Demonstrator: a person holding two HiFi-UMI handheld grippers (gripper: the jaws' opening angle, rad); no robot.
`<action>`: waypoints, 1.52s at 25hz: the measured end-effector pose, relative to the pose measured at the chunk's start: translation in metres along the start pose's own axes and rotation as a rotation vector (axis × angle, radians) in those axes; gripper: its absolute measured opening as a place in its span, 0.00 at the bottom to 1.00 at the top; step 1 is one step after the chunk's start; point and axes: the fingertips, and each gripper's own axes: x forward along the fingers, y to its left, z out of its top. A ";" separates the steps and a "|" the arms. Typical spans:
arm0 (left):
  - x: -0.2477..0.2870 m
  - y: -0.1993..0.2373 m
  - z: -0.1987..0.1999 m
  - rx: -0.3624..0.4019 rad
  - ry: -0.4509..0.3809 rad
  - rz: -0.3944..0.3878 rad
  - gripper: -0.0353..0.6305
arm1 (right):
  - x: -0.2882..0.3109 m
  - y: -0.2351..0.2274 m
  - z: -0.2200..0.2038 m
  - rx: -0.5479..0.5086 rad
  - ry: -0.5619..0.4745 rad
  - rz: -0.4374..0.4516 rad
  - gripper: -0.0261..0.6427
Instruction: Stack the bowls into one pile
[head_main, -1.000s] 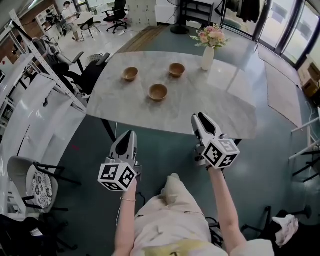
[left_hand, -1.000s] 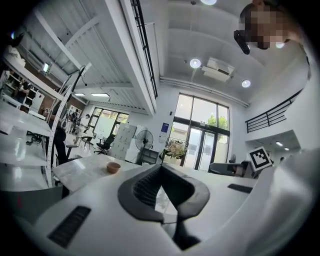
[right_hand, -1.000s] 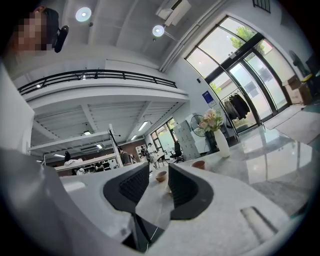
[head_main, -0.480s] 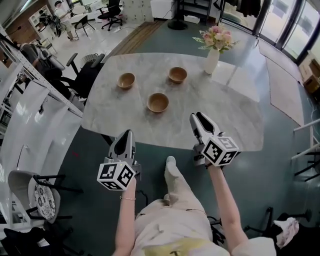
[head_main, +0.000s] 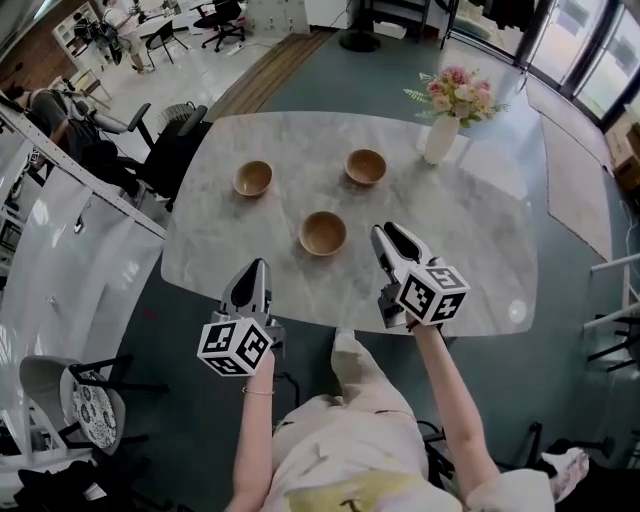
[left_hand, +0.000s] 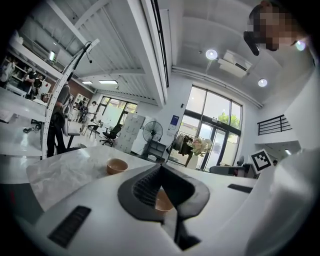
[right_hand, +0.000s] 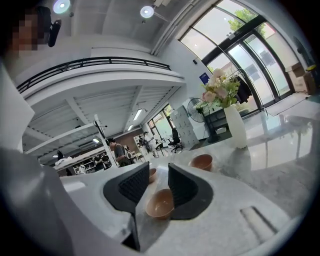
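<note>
Nothing stacked yet! On the marble table (head_main: 470, 230): near bowl (head_main: 323, 232), far-left bowl (head_main: 253, 178) at its eleven o'clock, far-right bowl (head_main: 366, 166) at one (all apart). Left gripper (head_main: 256, 270) pinched shut, empty; right gripper (head_main: 388, 238) parted, empty.

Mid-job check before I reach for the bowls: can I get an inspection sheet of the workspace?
Surface: marble table, pale and glossy.
Job's things: three bowls, upright, apart, none stacked: left bowl, far bowl, near bowl.
Clutter: vase of flowers at the table's far right.
Grippers: left hand-held gripper shut and empty, at the table's near edge; right hand-held gripper open and empty, over the table right of the near bowl, not touching it.
Cables: nothing seen.
Surroundings: office chairs at the table's left side; glass doors beyond.
</note>
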 end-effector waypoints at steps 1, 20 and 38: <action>0.007 0.004 -0.001 -0.004 0.006 0.002 0.05 | 0.008 -0.003 0.000 -0.001 0.010 0.000 0.19; 0.097 0.058 -0.049 -0.128 0.195 0.036 0.05 | 0.114 -0.046 -0.044 0.019 0.259 0.009 0.19; 0.119 0.077 -0.106 -0.230 0.373 0.014 0.05 | 0.149 -0.064 -0.135 0.051 0.615 -0.006 0.19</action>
